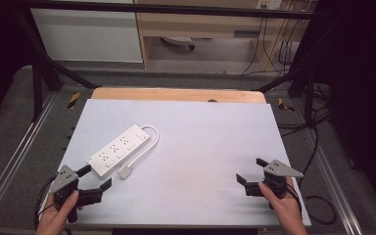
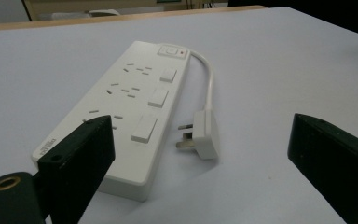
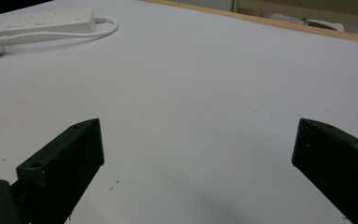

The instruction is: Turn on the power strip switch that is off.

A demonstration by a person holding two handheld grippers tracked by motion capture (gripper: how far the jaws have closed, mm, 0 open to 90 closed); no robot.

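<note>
**Inspector:** State your position and the state of your jaws.

**Operator:** My left gripper (image 1: 97, 179) sits at the near left corner of the white table (image 1: 200, 147), jaws spread wide with nothing between them. My right gripper (image 1: 252, 172) sits at the near right, jaws likewise spread and holding nothing. A hand (image 1: 56, 218) grips each from below (the right hand (image 1: 284, 208) enters at the bottom edge).

**Inspector:** Items on the surface?

**Operator:** One white power strip (image 1: 119, 149), lying flat and diagonal on the left half, just beyond my left gripper. In the left gripper view my left jaw overlaps its near end; I cannot tell whether they touch. It carries three rocker switches (image 2: 157, 98) down one side and a main switch (image 2: 172, 51) with a red mark at the far end.

**Inspector:** The cord?

**Operator:** The cord (image 2: 209, 79) leaves the far end, curves back, and ends in a plug (image 2: 201, 135) lying on the table just beside the strip, prongs pointing toward it.
</note>
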